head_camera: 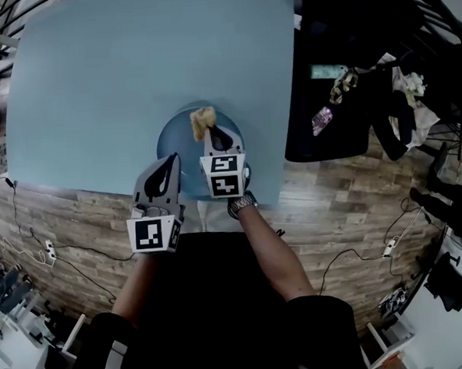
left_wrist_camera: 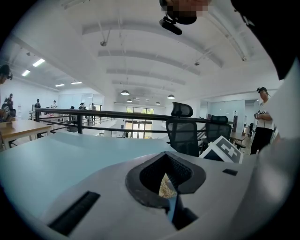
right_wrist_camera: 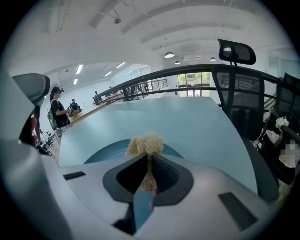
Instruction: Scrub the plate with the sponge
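A round blue plate (head_camera: 178, 138) lies on the light blue table (head_camera: 115, 70) near its front edge. My right gripper (head_camera: 215, 134) is shut on a tan fibrous sponge (head_camera: 202, 122), which sticks out past the jaws over the plate's far part. In the right gripper view the sponge (right_wrist_camera: 146, 143) is pinched in the right gripper (right_wrist_camera: 149, 161), with the plate (right_wrist_camera: 105, 152) just beneath. My left gripper (head_camera: 170, 162) sits at the plate's near left rim. Its jaws are nearly together in the left gripper view (left_wrist_camera: 166, 182), with a thin blue sliver of plate between them.
The table's front edge (head_camera: 99, 192) runs just under both grippers, with wood floor and cables below. A black desk with office chairs (head_camera: 327, 96) stands close on the right. Railings and people show far off in both gripper views.
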Demonstrator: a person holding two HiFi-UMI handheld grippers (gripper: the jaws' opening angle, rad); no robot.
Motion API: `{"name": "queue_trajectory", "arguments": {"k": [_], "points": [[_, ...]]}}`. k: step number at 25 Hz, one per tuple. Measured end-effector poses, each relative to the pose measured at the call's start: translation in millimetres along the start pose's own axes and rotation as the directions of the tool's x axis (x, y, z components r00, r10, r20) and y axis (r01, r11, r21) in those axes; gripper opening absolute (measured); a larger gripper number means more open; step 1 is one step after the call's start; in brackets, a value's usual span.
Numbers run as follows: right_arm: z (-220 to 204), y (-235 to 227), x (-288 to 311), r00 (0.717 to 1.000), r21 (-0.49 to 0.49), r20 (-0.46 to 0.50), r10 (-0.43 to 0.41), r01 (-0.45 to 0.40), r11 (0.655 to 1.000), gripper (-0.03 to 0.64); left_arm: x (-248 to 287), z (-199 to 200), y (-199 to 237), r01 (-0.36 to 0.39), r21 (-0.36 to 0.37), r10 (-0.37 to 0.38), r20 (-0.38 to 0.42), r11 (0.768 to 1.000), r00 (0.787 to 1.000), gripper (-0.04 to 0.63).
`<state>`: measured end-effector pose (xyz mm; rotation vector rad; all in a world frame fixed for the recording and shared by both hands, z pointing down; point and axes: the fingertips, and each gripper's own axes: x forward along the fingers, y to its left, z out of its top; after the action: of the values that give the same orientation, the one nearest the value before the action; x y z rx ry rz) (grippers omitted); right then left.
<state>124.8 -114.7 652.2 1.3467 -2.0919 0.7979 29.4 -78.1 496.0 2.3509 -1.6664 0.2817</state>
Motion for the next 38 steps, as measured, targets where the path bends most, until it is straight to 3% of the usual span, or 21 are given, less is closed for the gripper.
{"name": "queue_trajectory", "arguments": {"k": [7,17,28,38], "points": [[-7.2,-16.0,-12.0,0.999,0.027,0.001,-0.046,0.045,0.999,0.035,-1.0,-7.9,-16.2,0.04,0.01,-0.039,-0.036,0.999,0.999,0.002],[-14.7,-24.1,-27.7,0.997,0.049,-0.001,-0.08,0.08,0.996,0.035,-4.8,0.4,-22.7,0.057,0.008,-0.057,0.011,0.998,0.998,0.002],[-9.6,32.5,-21.8,0.999,-0.023,0.003,0.035,-0.035,0.999,0.035,-20.0,-2.9,-0.3,-0.008,0.011,0.008,0.0,1.0,1.0,0.002],[-10.6,90.0,-1.8,0.986,-0.1,-0.024,0.163,-0.165,0.981,0.035,-33.1,-2.1,23.2,-0.067,-0.024,0.067,0.02,0.997,0.998,0.002]]}}
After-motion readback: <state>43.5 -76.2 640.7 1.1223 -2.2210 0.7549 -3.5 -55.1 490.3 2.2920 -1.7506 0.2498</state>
